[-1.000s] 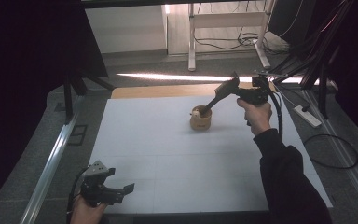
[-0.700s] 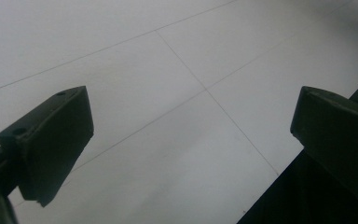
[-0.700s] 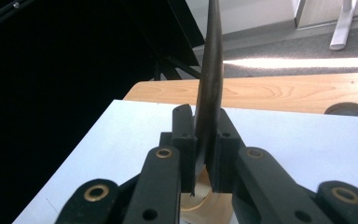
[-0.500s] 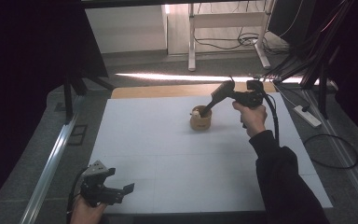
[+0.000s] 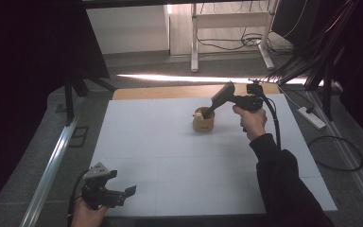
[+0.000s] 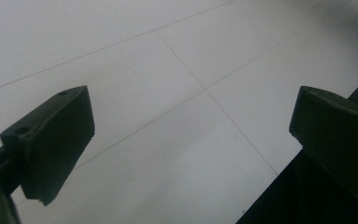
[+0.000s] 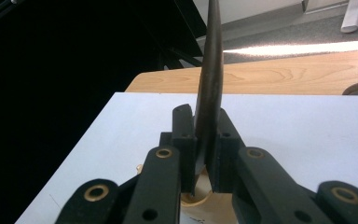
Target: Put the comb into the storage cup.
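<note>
Spatula [image 5: 219, 100] clamped in right hand-held gripper [image 5: 230, 98], tip in wooden cup [image 5: 203, 121]; left hand-held gripper [image 5: 118, 194] spread apart.

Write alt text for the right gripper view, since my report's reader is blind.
The right gripper is shut on a dark spatula that rises edge-on between its black jaws. Beyond lie the white table mat, a wooden tabletop edge and dark surroundings.

A white tabletop [image 5: 170, 156] sits on grey carpet floor [image 5: 42, 137]. A bright strip of light [image 5: 179, 78] crosses the floor beyond it, near a white desk frame [image 5: 194, 42], loose cables [image 5: 231, 42] and a power strip [image 5: 312, 118]
</note>
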`<action>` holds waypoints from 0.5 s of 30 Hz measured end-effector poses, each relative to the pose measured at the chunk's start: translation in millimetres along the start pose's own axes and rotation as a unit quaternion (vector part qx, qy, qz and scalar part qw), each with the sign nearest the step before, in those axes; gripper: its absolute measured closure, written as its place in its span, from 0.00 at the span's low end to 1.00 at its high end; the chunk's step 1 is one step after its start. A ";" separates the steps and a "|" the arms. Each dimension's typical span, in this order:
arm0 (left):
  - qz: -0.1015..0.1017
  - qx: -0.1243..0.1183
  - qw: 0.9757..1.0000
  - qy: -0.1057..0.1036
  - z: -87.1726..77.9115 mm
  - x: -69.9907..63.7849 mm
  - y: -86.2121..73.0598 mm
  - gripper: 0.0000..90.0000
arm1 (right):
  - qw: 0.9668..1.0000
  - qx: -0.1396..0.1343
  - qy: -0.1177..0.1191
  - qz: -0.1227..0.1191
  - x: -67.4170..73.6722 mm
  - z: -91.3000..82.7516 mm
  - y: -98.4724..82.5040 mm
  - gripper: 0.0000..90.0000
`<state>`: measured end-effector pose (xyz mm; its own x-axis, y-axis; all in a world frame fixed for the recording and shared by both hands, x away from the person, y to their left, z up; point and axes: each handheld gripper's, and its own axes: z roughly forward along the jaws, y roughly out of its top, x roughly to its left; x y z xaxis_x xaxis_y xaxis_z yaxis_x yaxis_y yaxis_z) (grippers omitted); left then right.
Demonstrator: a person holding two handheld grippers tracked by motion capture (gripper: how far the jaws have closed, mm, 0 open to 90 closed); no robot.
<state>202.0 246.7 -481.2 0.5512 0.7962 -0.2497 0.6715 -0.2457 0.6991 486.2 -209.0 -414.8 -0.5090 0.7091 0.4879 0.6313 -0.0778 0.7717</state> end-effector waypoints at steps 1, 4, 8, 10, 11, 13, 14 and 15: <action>0.000 0.000 1.000 0.000 0.0 0.0 0.0 0.01 | 1.000 0.000 0.001 0.001 -0.1 0.5 -0.4 0.93; 0.000 0.000 1.000 0.000 0.1 0.0 0.0 0.01 | 1.000 0.001 0.002 0.002 -0.3 1.9 -1.5 0.93; -0.001 0.000 1.000 -0.001 0.1 0.2 0.0 0.01 | 1.000 0.004 0.002 0.004 -0.9 3.8 -3.1 0.93; -0.002 0.001 1.000 -0.001 0.2 0.1 0.1 0.01 | 1.000 0.005 0.003 0.006 -1.4 4.5 -4.0 0.93; -0.002 0.001 1.000 -0.001 0.2 0.2 0.1 0.01 | 1.000 0.005 0.003 0.007 -1.8 5.0 -4.4 0.93; -0.002 0.001 1.000 -0.001 0.3 0.3 0.1 0.01 | 1.000 0.006 0.004 0.008 -2.5 5.6 -5.2 0.93; -0.003 0.001 1.000 -0.001 0.3 0.3 0.1 0.01 | 1.000 0.007 0.004 0.009 -2.9 6.0 -5.6 0.93; -0.003 0.001 1.000 -0.001 0.3 0.4 0.2 0.01 | 1.000 0.007 0.005 0.010 -3.3 6.4 -6.0 0.93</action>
<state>202.5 246.7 -481.4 0.5485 0.7964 -0.2545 0.6757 -0.2430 0.6960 487.8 -206.4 -423.6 -0.5012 0.7007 0.5077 0.6498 -0.0827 0.7556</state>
